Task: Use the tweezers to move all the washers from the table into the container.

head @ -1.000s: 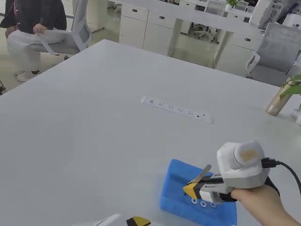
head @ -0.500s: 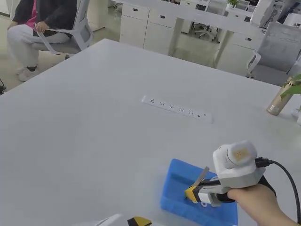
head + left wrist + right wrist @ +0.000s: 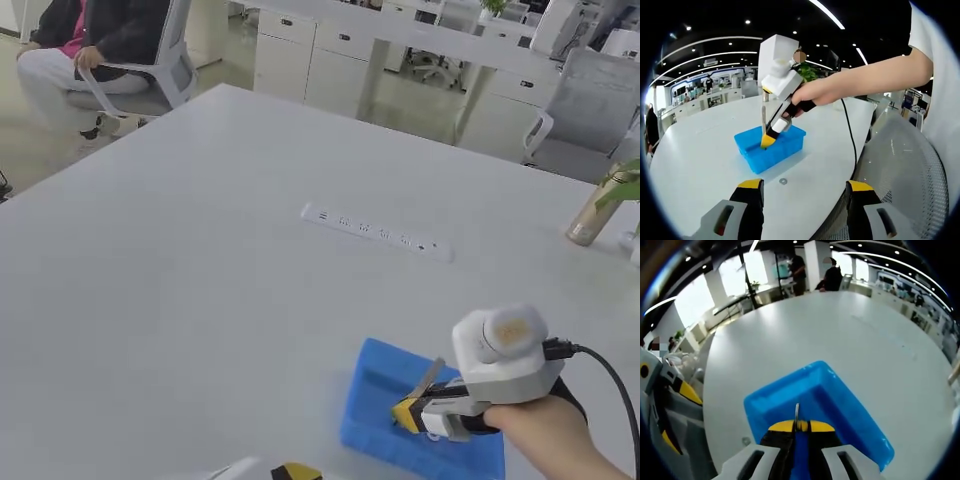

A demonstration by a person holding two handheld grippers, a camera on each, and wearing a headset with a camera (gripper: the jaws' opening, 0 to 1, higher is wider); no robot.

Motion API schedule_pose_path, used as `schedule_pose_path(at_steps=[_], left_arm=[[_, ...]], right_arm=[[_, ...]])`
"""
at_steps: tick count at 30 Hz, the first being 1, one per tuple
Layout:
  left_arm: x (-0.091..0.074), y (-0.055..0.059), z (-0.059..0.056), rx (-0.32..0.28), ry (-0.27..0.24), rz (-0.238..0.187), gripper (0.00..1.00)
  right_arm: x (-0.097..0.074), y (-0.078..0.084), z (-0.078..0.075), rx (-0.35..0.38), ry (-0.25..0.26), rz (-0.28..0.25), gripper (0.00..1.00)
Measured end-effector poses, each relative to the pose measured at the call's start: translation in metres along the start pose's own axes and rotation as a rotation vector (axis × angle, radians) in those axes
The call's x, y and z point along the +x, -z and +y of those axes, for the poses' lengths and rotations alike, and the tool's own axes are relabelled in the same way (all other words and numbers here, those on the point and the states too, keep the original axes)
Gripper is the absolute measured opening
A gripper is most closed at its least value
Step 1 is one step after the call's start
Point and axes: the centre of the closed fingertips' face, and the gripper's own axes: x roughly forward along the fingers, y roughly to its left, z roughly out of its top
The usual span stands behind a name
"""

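Note:
A blue container (image 3: 372,398) stands near the table's front edge. My right gripper (image 3: 408,412) hovers over it, shut on metal tweezers (image 3: 431,373) whose handle end sticks up and back. In the right gripper view the tweezers (image 3: 796,415) point down into the container (image 3: 850,415); whether they hold a washer is too small to tell. One washer (image 3: 783,181) lies on the table just beside the container (image 3: 752,150), seen also as the washer (image 3: 745,441). My left gripper (image 3: 805,192) is open, low and in front of the container, its tip (image 3: 290,469) at the frame's bottom.
A white power strip (image 3: 375,232) lies mid-table. A bottle with a plant (image 3: 590,215) stands at the far right. A person (image 3: 95,45) sits in a chair beyond the far left corner. The table edge and a mesh chair (image 3: 900,170) are close to the container.
My right gripper has sunk slightly over the container with the tweezers still in it. The seated person in the background has shifted.

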Motion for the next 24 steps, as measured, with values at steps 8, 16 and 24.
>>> schedule_pose_path(at_steps=[8, 16, 24], left_arm=[[0.0, 0.0, -0.001, -0.001, 0.003, 0.001, 0.66], [0.001, 0.001, -0.002, 0.004, 0.01, 0.005, 0.66], [0.001, 0.0, -0.002, 0.006, 0.012, 0.004, 0.67]], right_arm=[[-0.013, -0.004, 0.007, -0.02, 0.005, -0.03, 0.05], [-0.034, -0.009, 0.019, -0.029, 0.02, -0.071, 0.05], [-0.052, -0.019, 0.038, -0.06, 0.024, -0.114, 0.05]])
